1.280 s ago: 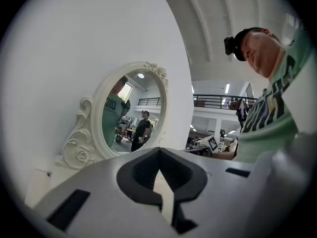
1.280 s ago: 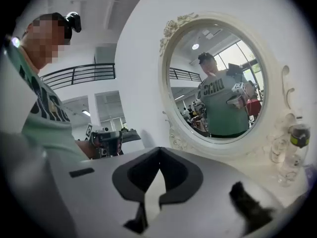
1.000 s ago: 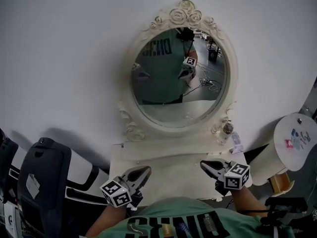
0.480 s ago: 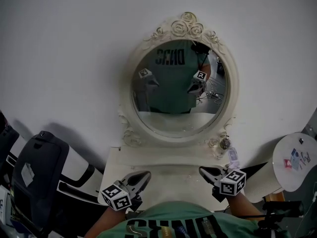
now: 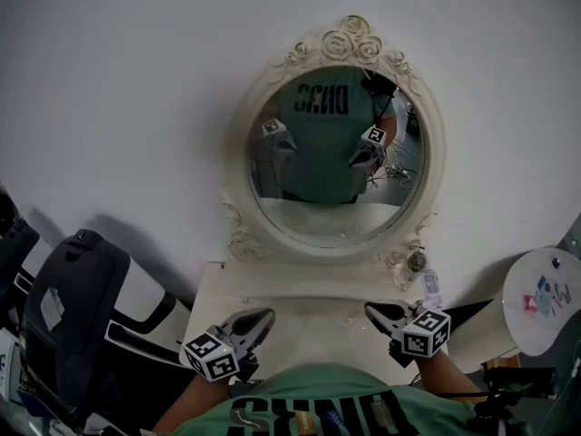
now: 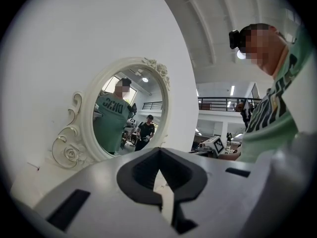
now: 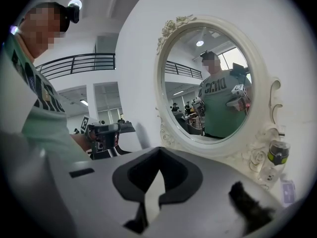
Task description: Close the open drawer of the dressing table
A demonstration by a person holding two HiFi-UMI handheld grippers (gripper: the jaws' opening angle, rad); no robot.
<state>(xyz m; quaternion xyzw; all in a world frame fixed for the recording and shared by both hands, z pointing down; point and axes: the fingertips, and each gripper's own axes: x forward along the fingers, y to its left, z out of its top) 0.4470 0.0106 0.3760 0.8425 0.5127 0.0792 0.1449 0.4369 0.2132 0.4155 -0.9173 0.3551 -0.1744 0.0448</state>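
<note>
- Both claws are pressed together with nothing in them: the left gripper and right gripper hover over the front edge of the dressing table.
- The drawer is out of sight, probably below that edge, under the person's shirt.
- Pushed blind, a closed tip could slip off the drawer front.
- Too hard a shove could jolt the table and topple the small bottle beside the mirror.

Seen from the head, everything is dim and grey. The wall darkens toward the corners, and a soft shadow lies low on it, left of the mirror. My own two cameras are brighter, bulged round with black rims. Ceiling lamps make small glare spots. My jaws, close up, look soft.
</note>
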